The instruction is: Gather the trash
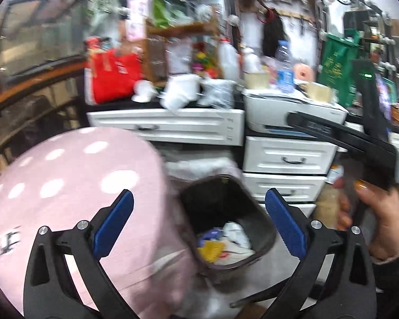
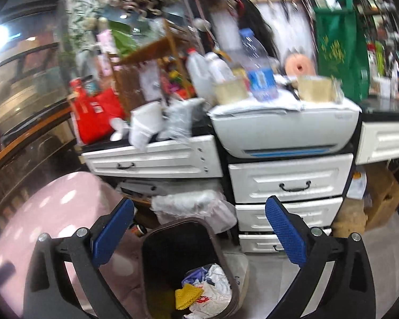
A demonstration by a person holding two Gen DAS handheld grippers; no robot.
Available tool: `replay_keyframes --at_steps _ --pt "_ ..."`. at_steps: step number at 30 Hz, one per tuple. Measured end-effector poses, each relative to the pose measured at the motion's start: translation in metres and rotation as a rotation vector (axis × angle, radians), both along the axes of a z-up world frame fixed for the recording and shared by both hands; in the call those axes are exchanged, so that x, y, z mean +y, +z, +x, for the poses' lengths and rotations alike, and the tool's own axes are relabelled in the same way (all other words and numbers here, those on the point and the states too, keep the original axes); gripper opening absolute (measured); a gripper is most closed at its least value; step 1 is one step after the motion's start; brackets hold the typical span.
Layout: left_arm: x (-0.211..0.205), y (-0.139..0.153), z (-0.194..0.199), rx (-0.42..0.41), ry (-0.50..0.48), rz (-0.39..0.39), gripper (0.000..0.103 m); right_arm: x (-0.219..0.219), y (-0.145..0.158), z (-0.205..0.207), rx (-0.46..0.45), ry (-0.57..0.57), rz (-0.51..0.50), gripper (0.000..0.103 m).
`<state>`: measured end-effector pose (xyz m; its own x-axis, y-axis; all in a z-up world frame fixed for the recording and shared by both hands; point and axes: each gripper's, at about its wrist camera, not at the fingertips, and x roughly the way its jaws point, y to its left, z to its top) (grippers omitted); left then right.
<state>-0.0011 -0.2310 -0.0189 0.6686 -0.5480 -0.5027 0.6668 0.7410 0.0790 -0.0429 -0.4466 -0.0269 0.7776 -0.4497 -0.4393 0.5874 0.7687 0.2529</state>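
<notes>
Cluttered room w/ a dark-topped bench (image 2: 385,117) over white drawers (image 2: 290,178), loaded w/ bottles, a red bag (image 2: 98,117), a green bag (image 2: 335,45) and a white printer (image 2: 284,133). On the floor in front stands the dark trash bin (image 2: 188,268), top open. We see crumpled paper, a yellow scrap and plastic wrap already lying at its bottom, so that's where the collected trash (image 2: 207,292) sits now.

Our left claw (image 1: 199,226) hangs above the bin w/ blue pads wide apart, nothing between them. Right claw (image 2: 199,234) same: spread wide, empty, tilted down toward the bin mouth. We reckon both stand open because the load has gone into the bin, tho that's our read. In the left view the right hand (image 1: 372,212) grips its black handle off to the side.

A pink dotted cushion or seat (image 1: 66,186) crowds the bin's left edge. A white bag-lined container (image 2: 194,207) sits right behind it, under the bench. Both views blurred, so small bits on the bench can't be told.
</notes>
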Motion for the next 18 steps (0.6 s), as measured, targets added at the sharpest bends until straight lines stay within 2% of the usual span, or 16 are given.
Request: replay_keyframes --at_steps 4,10,14,18 --pt "0.047 0.005 -0.008 -0.04 0.127 -0.005 0.097 0.045 0.011 -0.013 0.003 0.089 -0.067 0.098" --pt "0.114 0.009 -0.022 -0.019 0.319 -0.044 0.097 0.12 0.019 -0.037 -0.013 0.261 -0.203 0.098" --pt "0.142 0.019 -0.033 -0.038 0.387 -0.092 0.097 0.15 0.017 -0.048 0.022 0.392 -0.227 0.098" --pt "0.156 0.024 -0.045 -0.052 0.399 -0.12 0.097 0.169 0.016 -0.059 0.021 0.405 -0.268 0.098"
